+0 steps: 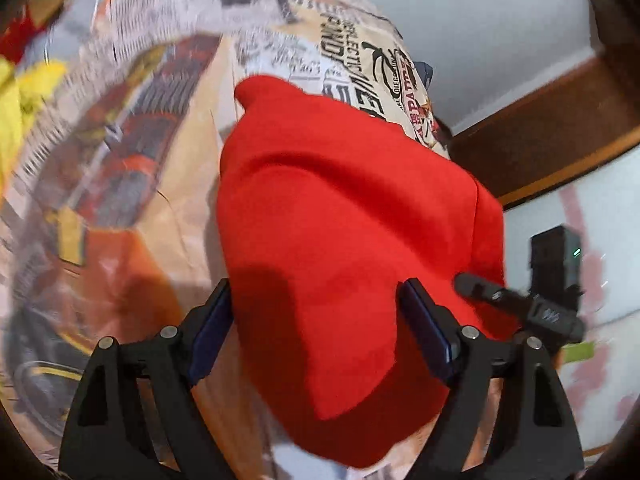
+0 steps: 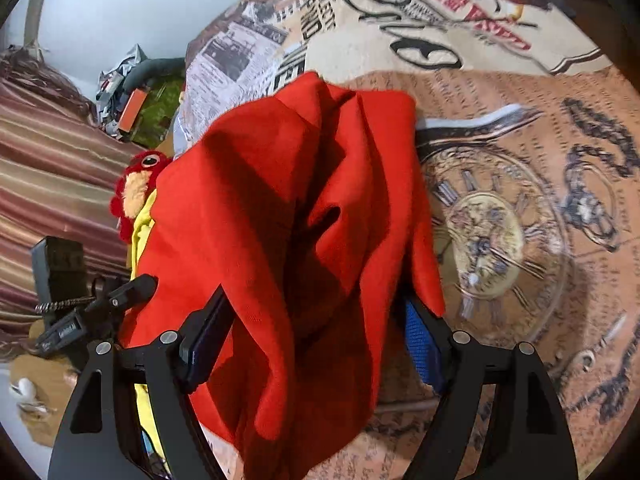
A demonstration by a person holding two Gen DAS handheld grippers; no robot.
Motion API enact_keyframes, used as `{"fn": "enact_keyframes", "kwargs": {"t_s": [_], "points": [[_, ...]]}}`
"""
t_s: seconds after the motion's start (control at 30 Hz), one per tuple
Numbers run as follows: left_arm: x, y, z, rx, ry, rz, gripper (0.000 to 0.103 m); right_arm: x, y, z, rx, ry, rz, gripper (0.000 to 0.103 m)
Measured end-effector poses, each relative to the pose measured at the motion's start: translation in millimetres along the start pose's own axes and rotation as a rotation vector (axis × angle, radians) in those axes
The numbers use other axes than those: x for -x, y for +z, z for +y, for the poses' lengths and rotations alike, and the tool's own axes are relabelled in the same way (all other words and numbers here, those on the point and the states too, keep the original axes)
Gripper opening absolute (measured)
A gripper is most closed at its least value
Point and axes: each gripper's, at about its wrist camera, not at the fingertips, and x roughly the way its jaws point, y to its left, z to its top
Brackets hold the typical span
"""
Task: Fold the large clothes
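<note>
Red cloth (image 1: 340, 240) is bunched mid-bedspread (image 2: 520, 240). Both grippers, left (image 1: 316, 328) & right (image 2: 316, 340), look spread wide w/ cloth draped between, not pinched. Imo grab corners & pull flat b4 folding.

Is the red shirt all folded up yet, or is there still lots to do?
Not yet. The red garment is bunched and draped, not lying flat on the printed bedspread, so no neat fold shows. Right now it hangs between the open fingers of the left gripper and the right gripper. Still left: spreading it out and folding it. A yellow garment waits nearby too.
</note>
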Motion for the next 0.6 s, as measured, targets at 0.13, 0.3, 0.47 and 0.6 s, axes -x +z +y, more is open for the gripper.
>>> {"fn": "enact_keyframes", "kwargs": {"t_s": [0.13, 0.3, 0.47, 0.6], "points": [[-14.2, 7.0, 8.6, 0.064, -0.046, 0.034, 0.086, -7.9, 5.2, 5.8, 0.023, -0.016, 0.009, 0.079], [-28.4, 10.4, 13.8, 0.119, -0.078, 0.065, 0.088, -12.7, 13.3, 1.4, 0.006, 0.002, 0.019, 0.079], [-29.4, 12.2, 14.0, 0.121, -0.099, 0.066, 0.08, -10.1, 13.8, -8.1, -0.029, 0.03, 0.029, 0.075], [-14.7, 9.7, -2.2, 0.032, -0.052, 0.023, 0.066, -0.8, 7.0, 0.4, 0.029, 0.028, 0.023, 0.046]]}}
